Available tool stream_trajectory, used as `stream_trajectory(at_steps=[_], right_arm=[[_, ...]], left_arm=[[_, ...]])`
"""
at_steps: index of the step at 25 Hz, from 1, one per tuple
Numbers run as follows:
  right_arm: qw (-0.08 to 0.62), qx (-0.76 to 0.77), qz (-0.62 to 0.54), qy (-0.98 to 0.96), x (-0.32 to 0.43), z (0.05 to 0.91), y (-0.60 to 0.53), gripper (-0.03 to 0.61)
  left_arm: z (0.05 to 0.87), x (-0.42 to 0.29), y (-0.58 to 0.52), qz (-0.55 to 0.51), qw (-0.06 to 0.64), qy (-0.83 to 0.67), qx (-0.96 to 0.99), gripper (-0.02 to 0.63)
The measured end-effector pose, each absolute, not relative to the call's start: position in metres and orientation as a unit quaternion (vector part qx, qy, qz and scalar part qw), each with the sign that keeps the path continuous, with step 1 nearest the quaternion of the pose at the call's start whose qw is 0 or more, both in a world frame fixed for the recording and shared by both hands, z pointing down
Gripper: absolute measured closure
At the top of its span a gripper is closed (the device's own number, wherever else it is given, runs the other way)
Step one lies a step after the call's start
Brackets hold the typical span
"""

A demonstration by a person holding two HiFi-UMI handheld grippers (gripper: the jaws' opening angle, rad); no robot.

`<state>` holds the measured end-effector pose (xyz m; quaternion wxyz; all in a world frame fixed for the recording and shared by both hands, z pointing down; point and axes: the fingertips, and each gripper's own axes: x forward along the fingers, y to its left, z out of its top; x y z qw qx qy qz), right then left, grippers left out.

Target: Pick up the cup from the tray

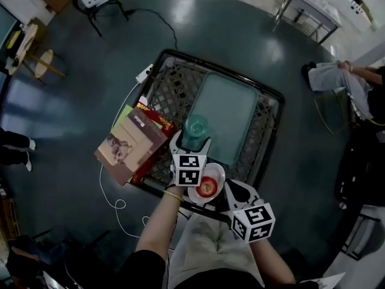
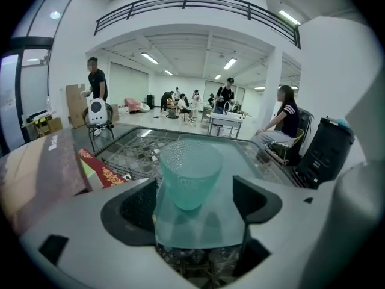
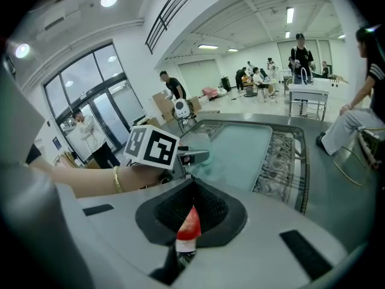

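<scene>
A translucent teal cup [image 1: 196,127] stands upright on the near left corner of the pale teal tray [image 1: 231,110]. My left gripper [image 1: 194,142] is open around it. In the left gripper view the cup [image 2: 189,172] sits between the two dark pads [image 2: 135,205] with a gap on each side. My right gripper [image 1: 227,189] is nearer to me, shut on the rim of a white bowl [image 1: 207,185] with red inside. In the right gripper view, my right gripper [image 3: 189,220] shows only a red and white sliver of the bowl [image 3: 188,229] pinched between its jaws.
The tray lies on a black lattice table [image 1: 274,122]. Several books [image 1: 133,143] are stacked at the table's left edge, with a white cable [image 1: 114,197] on the floor below. A seated person [image 1: 343,80] is at the far right, a stool [image 1: 42,62] far left.
</scene>
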<state>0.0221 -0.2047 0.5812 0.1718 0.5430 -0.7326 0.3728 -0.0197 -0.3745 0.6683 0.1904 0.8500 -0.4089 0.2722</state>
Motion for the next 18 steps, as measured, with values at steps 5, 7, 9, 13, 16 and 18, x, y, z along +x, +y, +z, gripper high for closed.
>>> stream_trajectory(at_steps=[5,7,9,13,16,18], right_arm=[[0.179,0.540,0.392,-0.723,0.026,0.598,-0.198,0.577],[0.181,0.541,0.397,-0.719,0.028,0.603,-0.196,0.577],[0.183,0.541,0.401,-0.716,0.031,0.607,-0.195,0.577],[0.186,0.541,0.404,-0.714,0.033,0.611,-0.195,0.577],[0.185,0.541,0.404,-0.714,0.035,0.611,-0.196,0.577],[0.185,0.542,0.404,-0.714,0.036,0.612,-0.197,0.577]], left_arm=[[0.692,-0.010,-0.396,0.286,0.176,-0.413,0.846,0.218],[0.697,-0.006,-0.404,0.288,0.173,-0.416,0.845,0.218],[0.700,-0.003,-0.410,0.289,0.168,-0.419,0.844,0.218],[0.703,0.000,-0.417,0.292,0.161,-0.426,0.841,0.221],[0.704,-0.001,-0.420,0.291,0.158,-0.431,0.839,0.241],[0.704,-0.001,-0.419,0.291,0.163,-0.430,0.839,0.242]])
